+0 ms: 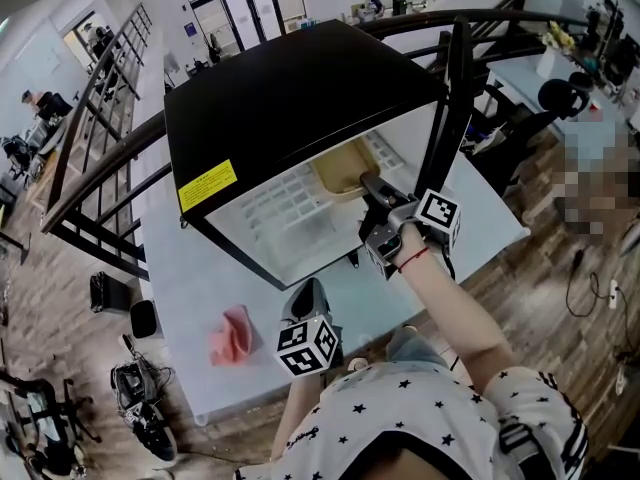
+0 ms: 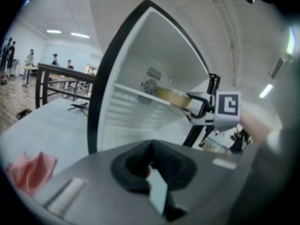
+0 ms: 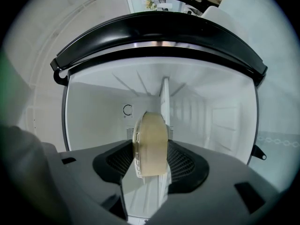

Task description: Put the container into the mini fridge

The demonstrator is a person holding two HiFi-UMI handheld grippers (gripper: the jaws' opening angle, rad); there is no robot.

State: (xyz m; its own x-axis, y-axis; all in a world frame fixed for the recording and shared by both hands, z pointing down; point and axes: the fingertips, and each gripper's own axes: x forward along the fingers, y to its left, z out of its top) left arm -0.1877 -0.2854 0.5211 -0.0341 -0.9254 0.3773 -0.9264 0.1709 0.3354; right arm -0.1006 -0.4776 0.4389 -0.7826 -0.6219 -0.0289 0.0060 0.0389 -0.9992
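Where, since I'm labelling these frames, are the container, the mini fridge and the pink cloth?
container (image 3: 152, 144), right gripper view, its beige side wall.
mini fridge (image 1: 290, 88), head view, its black outer panel.
pink cloth (image 1: 233, 336), head view, its crumpled middle.

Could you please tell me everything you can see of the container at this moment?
The container is a shallow, round-looking tub of cloudy tan plastic, with a clearer rim on one face that looks like a lid. The right gripper is shut on it, a pad against each flat face. It is held about level inside the open mini fridge, over the white shelf; contact with the shelf cannot be told.
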